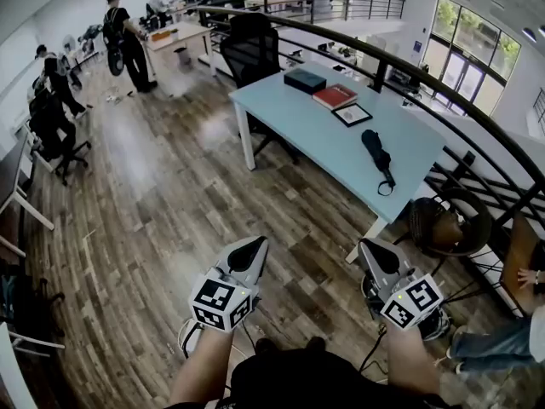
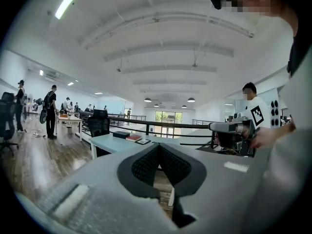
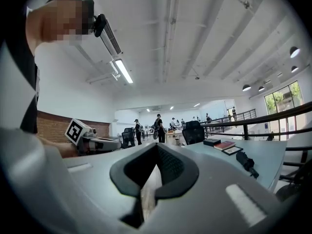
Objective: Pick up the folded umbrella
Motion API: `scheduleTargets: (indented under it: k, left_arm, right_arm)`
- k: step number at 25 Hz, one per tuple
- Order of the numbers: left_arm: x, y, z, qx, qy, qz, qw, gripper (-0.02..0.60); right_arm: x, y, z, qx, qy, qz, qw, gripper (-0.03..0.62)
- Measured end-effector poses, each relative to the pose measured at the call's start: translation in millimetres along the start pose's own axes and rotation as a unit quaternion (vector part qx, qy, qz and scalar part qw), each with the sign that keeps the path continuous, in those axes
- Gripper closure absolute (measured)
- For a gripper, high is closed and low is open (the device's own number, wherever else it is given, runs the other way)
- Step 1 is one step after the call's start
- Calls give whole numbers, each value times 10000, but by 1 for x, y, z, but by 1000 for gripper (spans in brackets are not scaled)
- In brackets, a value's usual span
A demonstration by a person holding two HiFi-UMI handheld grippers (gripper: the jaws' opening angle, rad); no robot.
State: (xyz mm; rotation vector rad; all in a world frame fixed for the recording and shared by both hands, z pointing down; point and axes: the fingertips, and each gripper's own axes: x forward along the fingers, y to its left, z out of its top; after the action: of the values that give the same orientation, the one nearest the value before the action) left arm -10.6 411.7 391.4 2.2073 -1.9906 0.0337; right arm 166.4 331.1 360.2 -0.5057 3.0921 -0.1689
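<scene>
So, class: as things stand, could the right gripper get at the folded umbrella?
Probably not yet: the right gripper is shut and well short of the table, though the umbrella lies unobstructed near its edge.

Loads of room on the near side: open brown wood-plank floor [image 1: 145, 203] runs from the left gripper [image 1: 254, 245] and right gripper [image 1: 370, 250] up to the pale blue rectangular table [image 1: 289, 113]. The black folded umbrella [image 1: 377, 154] lies by the table's near end with bare top all round it. The black-framed flat picture [image 1: 352, 114], red book [image 1: 335, 96] and black box [image 1: 305, 79] sit further up, well apart from it. The curved black metal railing [image 1: 464, 105] hugs the far edge, so that side's tight. A black office chair [image 1: 249, 48] crowds the far end, and a white table leg [image 1: 375, 228] stands under the near corner.
</scene>
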Motion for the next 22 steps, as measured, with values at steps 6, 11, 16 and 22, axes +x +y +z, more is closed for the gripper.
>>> scheduleTargets:
  k: [6,11,16,22]
  left_arm:
    - [-7,10,1,-8,-98,-18,9999,574]
    - [-20,28,0,-21,-117,-69,9999,574]
    - [-30,45,-4,77,-101,-94,9999,574]
    - [-17,53,-13,-14,20,-219,9998,574]
  right_arm:
    - [12,19,-11,110,196,260,9994,594]
    - [25,38,-18,284,230,317,9988,592]
    - [31,47,-23,336,103,-7,9994,592]
    - [32,42,-33,292,265,-189,9990,592]
